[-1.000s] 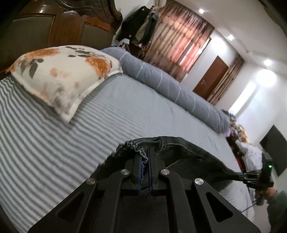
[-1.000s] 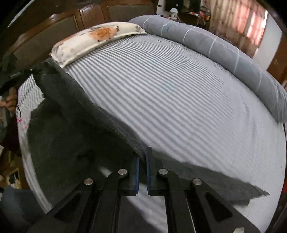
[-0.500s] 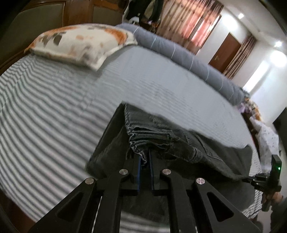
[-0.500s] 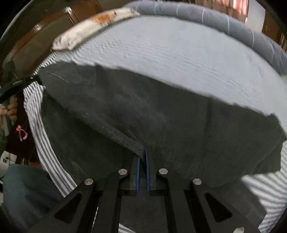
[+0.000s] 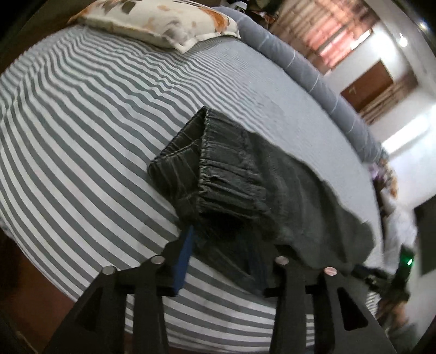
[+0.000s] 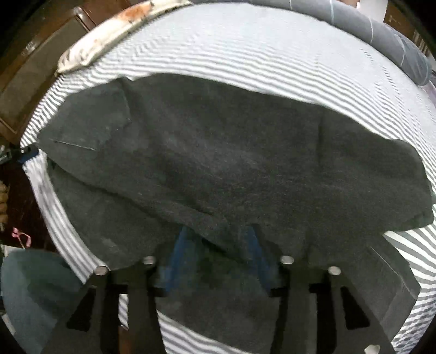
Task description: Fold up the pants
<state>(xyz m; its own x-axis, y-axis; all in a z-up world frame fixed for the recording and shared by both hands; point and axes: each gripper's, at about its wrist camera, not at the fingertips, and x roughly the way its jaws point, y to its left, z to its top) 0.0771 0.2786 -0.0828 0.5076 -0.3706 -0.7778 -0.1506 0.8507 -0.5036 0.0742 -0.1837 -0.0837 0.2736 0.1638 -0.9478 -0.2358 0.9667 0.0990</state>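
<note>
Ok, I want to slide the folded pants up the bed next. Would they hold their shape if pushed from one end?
Probably not. The pants look like soft denim, draping limply over the striped sheet, so they would likely bunch. The gathered waistband looks thicker and may resist better. Both tools are open, so nothing pins the fold.

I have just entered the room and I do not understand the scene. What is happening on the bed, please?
A person with a handheld gripper in each hand is folding dark grey pants on a striped bed. The pants lie doubled over on the sheet, the elastic waistband toward the floral pillow. Both the left gripper and the right gripper are open, their fingers spread at the near edge of the cloth and not clamping it.
</note>
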